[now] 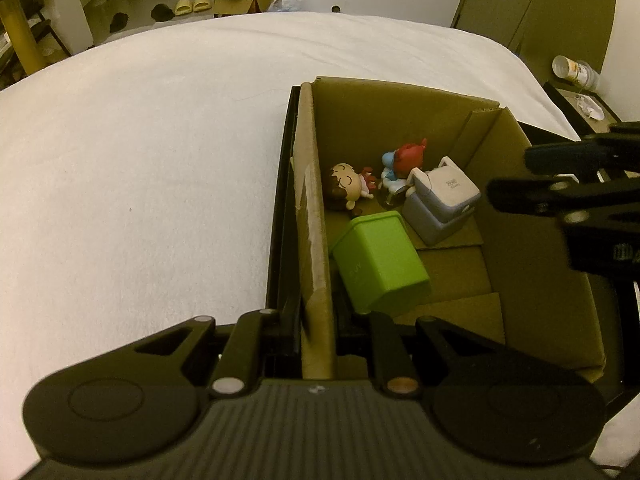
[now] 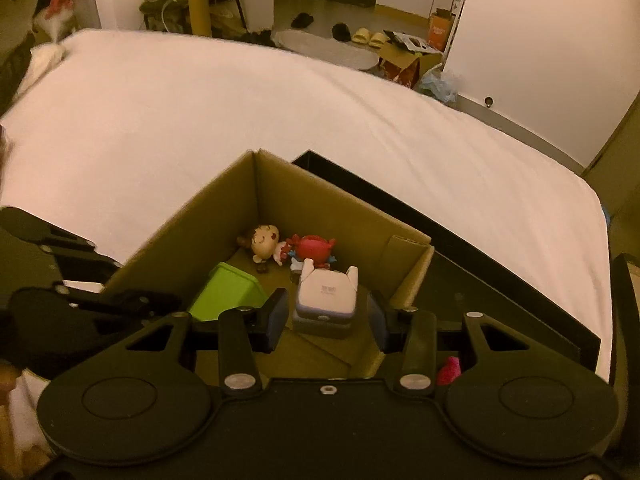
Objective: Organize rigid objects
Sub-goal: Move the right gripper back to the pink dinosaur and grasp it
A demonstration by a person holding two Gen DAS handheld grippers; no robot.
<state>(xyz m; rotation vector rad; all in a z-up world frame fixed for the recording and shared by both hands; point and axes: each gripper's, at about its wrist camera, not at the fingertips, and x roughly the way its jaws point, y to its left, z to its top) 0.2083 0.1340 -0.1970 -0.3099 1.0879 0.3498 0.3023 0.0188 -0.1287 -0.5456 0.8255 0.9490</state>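
An open cardboard box (image 1: 532, 264) (image 2: 192, 232) stands on a white bed. Inside lie a green bin (image 1: 380, 264) (image 2: 228, 292), a grey-white box-shaped toy (image 1: 440, 204) (image 2: 326, 300), a brown-haired doll (image 1: 346, 190) (image 2: 264, 242) and a red and blue figure (image 1: 404, 160) (image 2: 314, 248). My left gripper (image 1: 318, 344) straddles the box's left wall (image 1: 312, 216), and I cannot tell whether the fingers press it. My right gripper (image 2: 326, 320) is open, its blue pads (image 2: 278, 316) either side of the grey-white toy without touching it. It shows from the side in the left wrist view (image 1: 560, 176).
A black tray (image 2: 500, 264) (image 1: 282, 216) lies under and beside the box. A pink object (image 2: 448, 370) lies in the tray near my right gripper. The white bed (image 1: 140, 160) (image 2: 160, 120) spreads to the left and beyond. A nightstand with a cup (image 1: 576, 68) stands far right.
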